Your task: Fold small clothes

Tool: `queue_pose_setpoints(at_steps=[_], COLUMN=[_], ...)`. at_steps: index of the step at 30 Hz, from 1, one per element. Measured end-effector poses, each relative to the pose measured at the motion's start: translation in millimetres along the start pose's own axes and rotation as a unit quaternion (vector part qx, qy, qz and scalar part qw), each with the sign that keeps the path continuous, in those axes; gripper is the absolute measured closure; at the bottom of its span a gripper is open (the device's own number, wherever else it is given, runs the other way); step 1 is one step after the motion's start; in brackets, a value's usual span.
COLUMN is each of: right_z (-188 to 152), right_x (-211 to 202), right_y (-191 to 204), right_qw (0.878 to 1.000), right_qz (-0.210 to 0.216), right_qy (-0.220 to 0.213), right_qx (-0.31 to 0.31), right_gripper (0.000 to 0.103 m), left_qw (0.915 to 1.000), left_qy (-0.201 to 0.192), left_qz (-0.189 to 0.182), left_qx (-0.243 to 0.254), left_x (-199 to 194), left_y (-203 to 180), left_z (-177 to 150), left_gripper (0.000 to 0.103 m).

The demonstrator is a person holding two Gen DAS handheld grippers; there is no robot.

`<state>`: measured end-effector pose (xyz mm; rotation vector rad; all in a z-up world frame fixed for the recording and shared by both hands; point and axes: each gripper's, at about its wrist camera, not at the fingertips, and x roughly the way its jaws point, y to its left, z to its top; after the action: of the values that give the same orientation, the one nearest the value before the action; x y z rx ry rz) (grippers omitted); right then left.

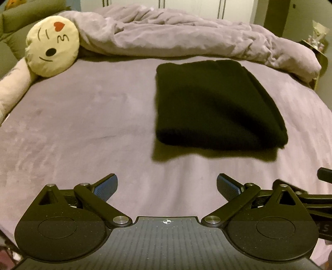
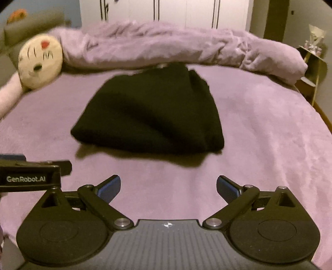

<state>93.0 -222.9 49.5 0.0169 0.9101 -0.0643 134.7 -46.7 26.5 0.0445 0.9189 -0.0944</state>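
Note:
A black garment (image 1: 215, 103) lies folded into a thick rectangle on the purple bed sheet (image 1: 93, 124). It also shows in the right wrist view (image 2: 151, 112). My left gripper (image 1: 167, 187) is open and empty, held back from the garment's near edge. My right gripper (image 2: 168, 187) is open and empty, also short of the garment. The left gripper's body (image 2: 31, 176) shows at the left edge of the right wrist view. Part of the right gripper (image 1: 323, 187) shows at the right edge of the left wrist view.
A crumpled purple duvet (image 1: 186, 35) is bunched along the far side of the bed. A round cream emoji pillow (image 1: 53, 45) lies at the far left. A bedside shelf (image 2: 313, 68) stands at the right. White wardrobe doors (image 2: 166, 12) are behind.

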Motion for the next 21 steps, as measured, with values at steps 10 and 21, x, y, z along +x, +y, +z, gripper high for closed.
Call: queue_pose_setpoints(at_steps=[10,21], right_z=[1.8,4.6], right_x=[-11.2,-2.2], right_y=[10.4,8.3], right_qw=[1.000,0.999], right_qz=[-0.020,-0.025], right_qy=[0.014,0.034], right_qx=[0.005,0.011], right_gripper=[0.004,0.004], left_qw=[0.9998,0.9994], left_qy=[0.014,0.035], left_qz=[-0.015,-0.006], left_qx=[-0.006,-0.004], left_x=[-7.4,0.9], left_y=[9.7,8.1], left_z=[0.3,3.2], left_gripper=[0.000,0.000])
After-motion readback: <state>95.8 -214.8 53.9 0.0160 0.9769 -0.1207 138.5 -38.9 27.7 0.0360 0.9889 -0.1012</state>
